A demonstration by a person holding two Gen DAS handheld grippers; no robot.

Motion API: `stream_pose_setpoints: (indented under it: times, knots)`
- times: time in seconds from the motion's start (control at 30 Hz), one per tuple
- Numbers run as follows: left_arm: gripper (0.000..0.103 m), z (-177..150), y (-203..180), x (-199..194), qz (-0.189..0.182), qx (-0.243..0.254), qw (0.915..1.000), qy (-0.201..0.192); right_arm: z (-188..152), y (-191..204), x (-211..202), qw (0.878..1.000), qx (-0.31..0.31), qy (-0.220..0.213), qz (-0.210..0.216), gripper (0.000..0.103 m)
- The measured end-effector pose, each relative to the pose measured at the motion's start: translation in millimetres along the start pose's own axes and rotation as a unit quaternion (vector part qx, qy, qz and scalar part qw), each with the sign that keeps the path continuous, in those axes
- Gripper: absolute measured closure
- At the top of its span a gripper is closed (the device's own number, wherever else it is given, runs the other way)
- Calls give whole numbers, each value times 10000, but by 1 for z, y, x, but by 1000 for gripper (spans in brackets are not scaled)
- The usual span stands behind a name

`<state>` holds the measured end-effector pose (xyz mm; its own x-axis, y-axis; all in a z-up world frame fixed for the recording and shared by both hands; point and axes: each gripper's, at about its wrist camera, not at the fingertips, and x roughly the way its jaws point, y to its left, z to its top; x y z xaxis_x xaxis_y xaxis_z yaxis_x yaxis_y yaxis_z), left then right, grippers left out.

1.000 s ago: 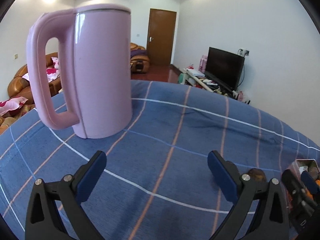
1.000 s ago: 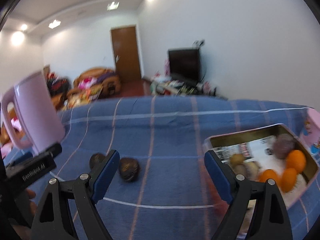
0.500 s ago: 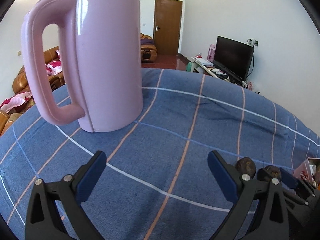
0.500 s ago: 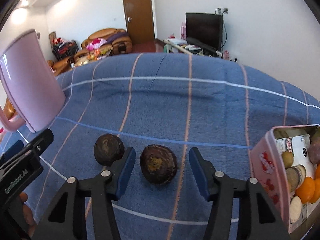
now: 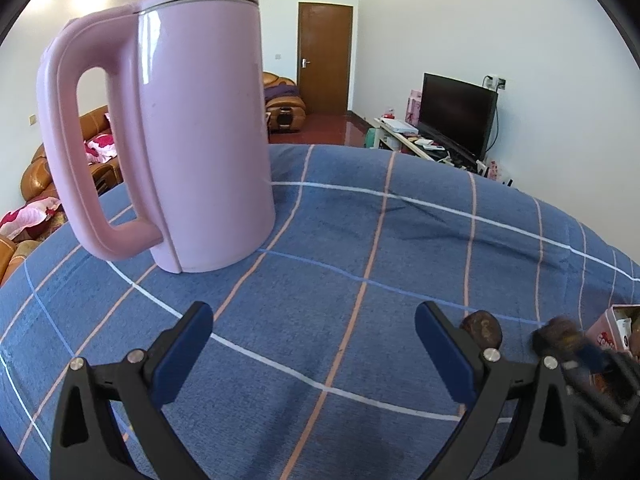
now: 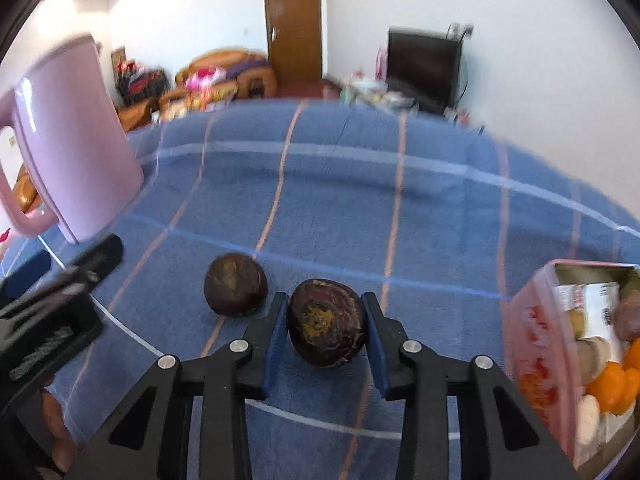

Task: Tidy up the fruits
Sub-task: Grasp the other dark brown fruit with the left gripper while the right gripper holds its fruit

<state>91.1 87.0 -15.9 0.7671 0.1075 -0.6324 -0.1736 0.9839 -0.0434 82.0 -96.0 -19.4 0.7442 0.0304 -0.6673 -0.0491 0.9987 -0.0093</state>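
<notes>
Right gripper (image 6: 325, 322) closing its jaws on a dark wrinkled fruit (image 6: 326, 322) on the blue plaid cloth (image 6: 340, 200).

Its blue pads are pressing both sides of that fruit at lower centre; a second dark fruit (image 6: 235, 290) is lying just left. At the right edge a pink tin (image 6: 532, 328) is holding oranges; its red lettering is too blurred to read. The left gripper (image 5: 314, 354) is hanging spread wide and empty below a pink kettle (image 5: 192, 136).

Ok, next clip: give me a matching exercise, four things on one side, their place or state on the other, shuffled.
Things:
1. pink kettle
2. right gripper
3. left gripper
4. pink box

States:
A. holds oranges and other fruit
B. jaws wide apart, nothing between them
C. upright on the blue cloth
D. closed on a dark fruit

Pairs: 1-C, 2-D, 3-B, 4-A
</notes>
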Motion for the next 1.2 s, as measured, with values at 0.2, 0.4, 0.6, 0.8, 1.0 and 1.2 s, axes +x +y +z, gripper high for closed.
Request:
stream_pose_setpoints:
  times: [0.2,0.4,0.6,0.8,1.0,1.2]
  knots:
    - [0,-2,-12,-12,-106,297,9991,-301,-17,-8,-57,9913,86,-1236,-447,65]
    - [0,-1,-8,-8,-357,199,9990,-161,-17,-27,-64,9908,330,-1212,-493,65]
    - [1,-1,-16,-10,-889,-47,9959,-134,-14,-33,-61,9913,450,-1175,-394,65]
    - [20,2,-83,17,-891,820,9917,420,-13,-44,-55,9911,755,-1058,-287,65]
    - [34,-3,-101,45,-799,910,9863,1118,-13,-51,-48,9917,896,-905,-178,65]
    - [52,-4,-103,42,-890,1003,9847,1116,-11,-50,-43,9926,834,-866,-157,65]
